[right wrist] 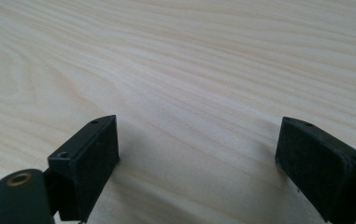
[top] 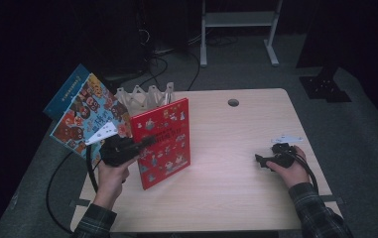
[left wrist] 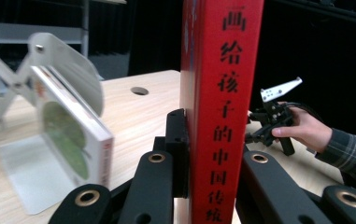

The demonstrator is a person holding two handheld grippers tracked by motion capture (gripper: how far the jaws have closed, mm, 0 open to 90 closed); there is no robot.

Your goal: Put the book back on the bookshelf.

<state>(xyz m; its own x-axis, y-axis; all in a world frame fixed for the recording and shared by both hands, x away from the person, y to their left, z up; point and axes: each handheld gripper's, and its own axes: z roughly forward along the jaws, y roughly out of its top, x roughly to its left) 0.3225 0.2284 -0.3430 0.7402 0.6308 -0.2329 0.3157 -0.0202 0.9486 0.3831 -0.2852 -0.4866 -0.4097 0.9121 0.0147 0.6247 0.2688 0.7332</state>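
Observation:
A red picture book (top: 164,141) stands on its lower edge on the wooden table (top: 226,183), left of the middle, tilted. My left gripper (top: 144,143) is shut on its spine. In the left gripper view the red spine (left wrist: 222,93) with black characters rises between the two black jaws, which press on it from both sides. My right gripper (top: 260,161) is low over the table's right side, pointing left. In the right gripper view its pads (right wrist: 89,163) stand wide apart over bare wood, so my right gripper (right wrist: 199,158) is open and holds nothing.
A colourful picture book (top: 90,114) and a blue one behind it lean at the table's back left corner, beside a wooden zigzag rack (top: 144,96). A white-edged book (left wrist: 73,135) leans close to the left jaw. A cable hole (top: 233,102) is at the back.

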